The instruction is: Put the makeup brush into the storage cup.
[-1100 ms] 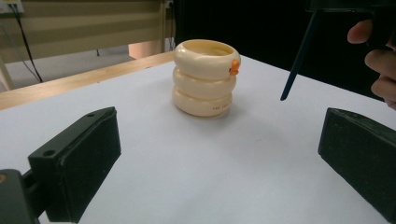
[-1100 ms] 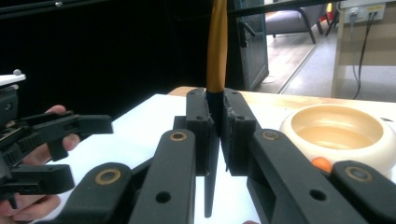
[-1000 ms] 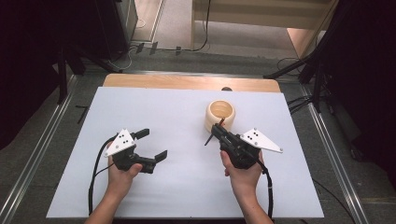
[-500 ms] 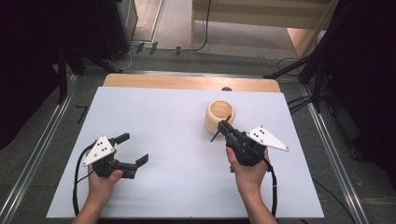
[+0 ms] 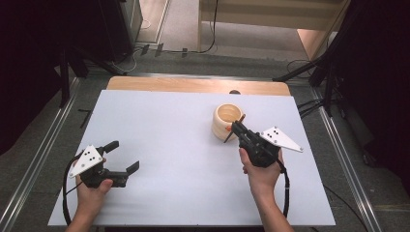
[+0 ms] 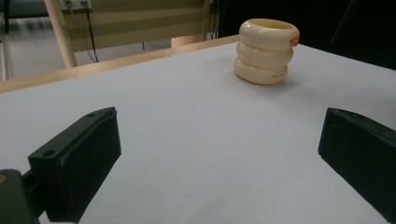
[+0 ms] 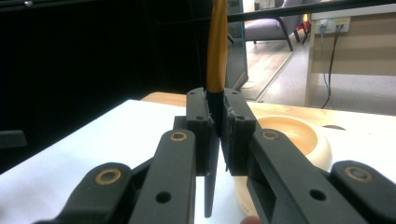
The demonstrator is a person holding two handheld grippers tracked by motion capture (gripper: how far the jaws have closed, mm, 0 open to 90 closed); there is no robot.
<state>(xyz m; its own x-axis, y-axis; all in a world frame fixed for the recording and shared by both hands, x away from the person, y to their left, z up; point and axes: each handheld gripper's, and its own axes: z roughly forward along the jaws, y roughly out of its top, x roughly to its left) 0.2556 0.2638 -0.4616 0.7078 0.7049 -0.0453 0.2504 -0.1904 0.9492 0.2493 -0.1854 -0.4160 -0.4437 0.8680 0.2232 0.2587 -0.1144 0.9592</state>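
Probably a lab — black curtains (image 5: 29, 72), aluminium rails (image 5: 36, 159).

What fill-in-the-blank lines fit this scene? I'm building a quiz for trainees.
1. The right claw is shut on a ____ with an orange shaft.
2. The left claw is ____, holding nothing.
3. The cream holder is built like ____ stacked rings.
4. The holder stands nearer the ____ claw.

Missing words: pen; open; three; right

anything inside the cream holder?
The cream holder looks empty in its visible upper interior; its bottom is hidden by the rim. The pen sits clamped in the right tongs beside it, not inside.
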